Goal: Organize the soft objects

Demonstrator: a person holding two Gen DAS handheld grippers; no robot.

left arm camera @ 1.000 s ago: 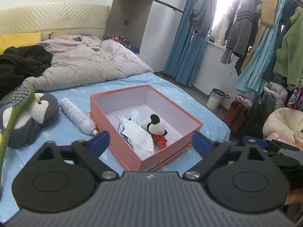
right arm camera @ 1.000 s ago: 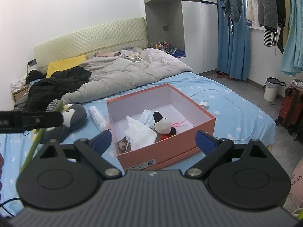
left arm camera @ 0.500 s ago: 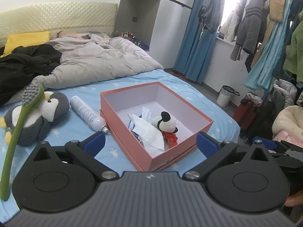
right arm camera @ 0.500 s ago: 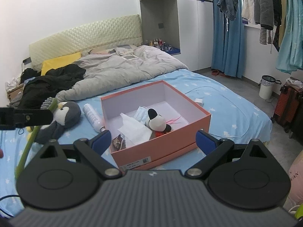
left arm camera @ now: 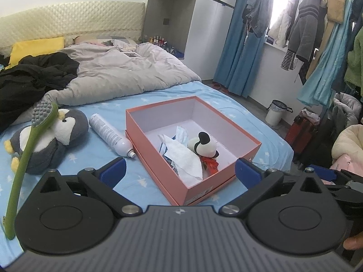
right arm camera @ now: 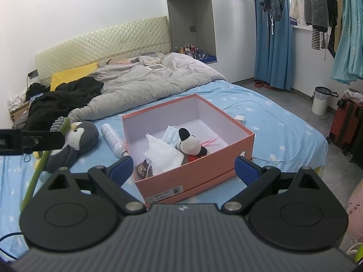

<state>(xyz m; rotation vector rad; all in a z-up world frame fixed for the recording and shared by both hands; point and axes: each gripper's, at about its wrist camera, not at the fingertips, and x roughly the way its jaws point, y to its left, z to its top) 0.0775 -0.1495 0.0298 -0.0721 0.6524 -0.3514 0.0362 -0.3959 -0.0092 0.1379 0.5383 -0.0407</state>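
Observation:
A pink open box (left arm camera: 223,176) (right arm camera: 197,181) sits on the blue bed sheet. Inside lie a small black-and-white plush (left arm camera: 203,146) (right arm camera: 189,144), a white tissue (left arm camera: 183,158) (right arm camera: 162,153) and a face mask (right arm camera: 171,133). A grey penguin plush (left arm camera: 45,140) (right arm camera: 77,140) lies left of the box. My left gripper (left arm camera: 180,171) is open and empty, above the box's near corner. My right gripper (right arm camera: 183,168) is open and empty, near the box's front side.
A white spray can (left arm camera: 110,136) (right arm camera: 112,139) lies between penguin and box. A green long-handled brush (left arm camera: 29,151) (right arm camera: 43,158) stands up at the left. A grey duvet (left arm camera: 122,74) and black clothes (left arm camera: 29,79) cover the far bed. Hanging clothes (left arm camera: 317,34) and a bin (left arm camera: 275,113) are right.
Both views have shifted a little; the box and plush now sit nearer the middle of the frames. Both grippers stay open and empty.

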